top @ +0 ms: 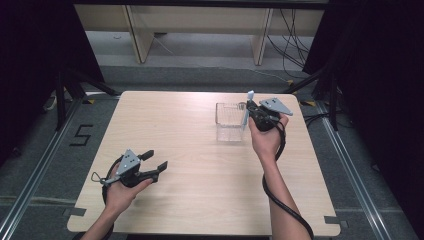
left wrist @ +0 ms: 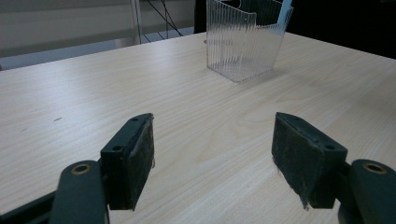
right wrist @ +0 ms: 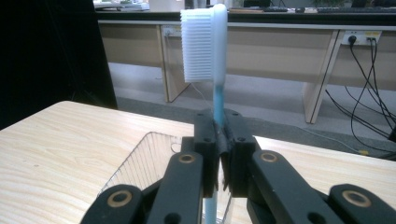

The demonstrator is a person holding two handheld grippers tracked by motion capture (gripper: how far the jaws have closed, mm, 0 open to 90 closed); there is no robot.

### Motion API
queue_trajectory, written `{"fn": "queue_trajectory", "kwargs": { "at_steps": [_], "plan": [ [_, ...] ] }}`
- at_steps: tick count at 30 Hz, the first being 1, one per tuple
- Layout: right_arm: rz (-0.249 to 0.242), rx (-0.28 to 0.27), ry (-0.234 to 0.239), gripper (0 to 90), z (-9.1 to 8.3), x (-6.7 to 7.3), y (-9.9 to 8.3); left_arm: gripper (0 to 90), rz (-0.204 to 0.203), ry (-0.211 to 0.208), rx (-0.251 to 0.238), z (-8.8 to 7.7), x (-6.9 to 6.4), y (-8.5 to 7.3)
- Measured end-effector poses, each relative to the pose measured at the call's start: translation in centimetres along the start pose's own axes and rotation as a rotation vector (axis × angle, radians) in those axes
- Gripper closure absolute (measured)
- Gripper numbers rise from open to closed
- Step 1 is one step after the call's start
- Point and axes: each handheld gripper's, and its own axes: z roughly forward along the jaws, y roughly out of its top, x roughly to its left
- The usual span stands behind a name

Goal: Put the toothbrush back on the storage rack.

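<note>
Toothbrush [right wrist: 215, 84] time, it seems. The right gripper [right wrist: 218, 140] has its jaws squeezed tight on the blue handle, and the white bristles stick up on top. The brush stands upright over the clear ribbed box [top: 230, 121] at the far side of the worktop [top: 200, 200]; its lower end dips down at the box's right edge. My guess is the brush is either going into the box or coming out of it; I cannot tell which. The left gripper [top: 154, 163] hangs low over the near left of the worktop, jaws wide apart, with nothing in them.
</note>
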Motion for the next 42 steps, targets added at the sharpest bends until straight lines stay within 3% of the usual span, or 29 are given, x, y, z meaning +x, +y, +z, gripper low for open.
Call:
{"fn": "queue_trajectory", "kwargs": {
  "at_steps": [6,16,42],
  "plan": [
    [-0.021,-0.002,0.006,86.1,0.2,-0.1,-0.3,29.5,-0.001,0.003,0.000,0.0,0.0,-0.1],
    [0.003,0.008,-0.003,86.0,0.3,0.0,-1.0,29.6,-0.005,0.004,-0.001,0.0,0.0,-0.1],
    [-0.003,0.034,-0.007,86.1,0.8,0.0,-2.4,29.6,-0.001,0.009,0.017,-0.1,0.0,-0.3]
  ]
}}
